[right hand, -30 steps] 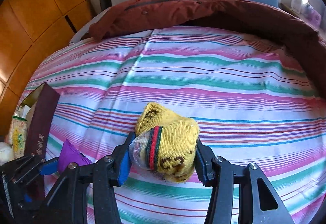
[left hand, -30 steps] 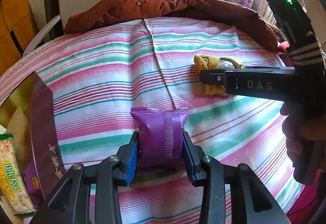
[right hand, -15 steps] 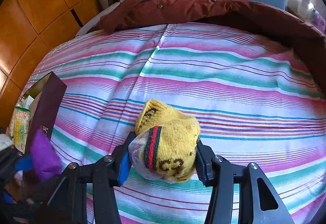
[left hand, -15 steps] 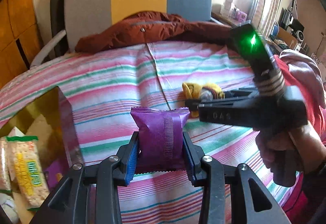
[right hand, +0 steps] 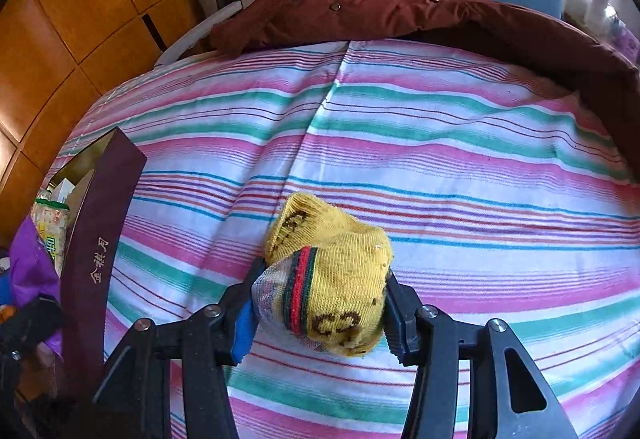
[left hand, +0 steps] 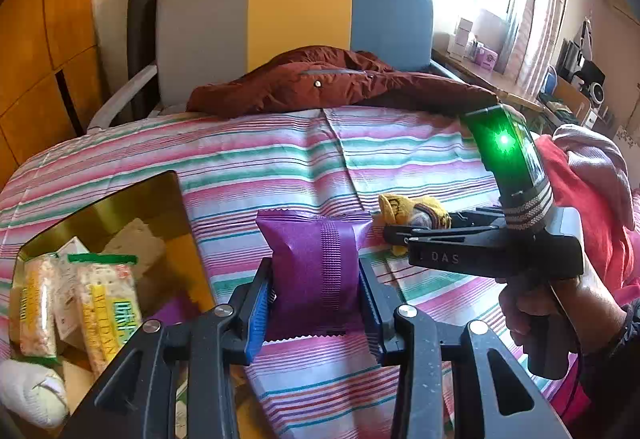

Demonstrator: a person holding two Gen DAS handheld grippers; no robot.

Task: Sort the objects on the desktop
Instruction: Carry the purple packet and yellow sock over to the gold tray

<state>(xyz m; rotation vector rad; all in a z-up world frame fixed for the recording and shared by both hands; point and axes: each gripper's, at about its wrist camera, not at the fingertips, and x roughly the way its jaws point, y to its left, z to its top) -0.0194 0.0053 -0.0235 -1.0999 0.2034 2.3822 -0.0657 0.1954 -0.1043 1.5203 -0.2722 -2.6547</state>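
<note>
Left gripper pinched a purple snack packet between its pads, held above the striped sheet. At 9 o'clock sat the open box with cracker packs. Right gripper squeezed a balled yellow sock, jaws partly apart. Brown jacket lay at 12.

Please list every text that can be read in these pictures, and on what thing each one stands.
"DAS": on the side of the right gripper.
"金祺月", as far as it can be read: gold characters on the dark box.
"G" marks, partly hidden: on the yellow sock.
Snack packets in the box: print too blurred to read.
Purple packet: no text visible.
</note>
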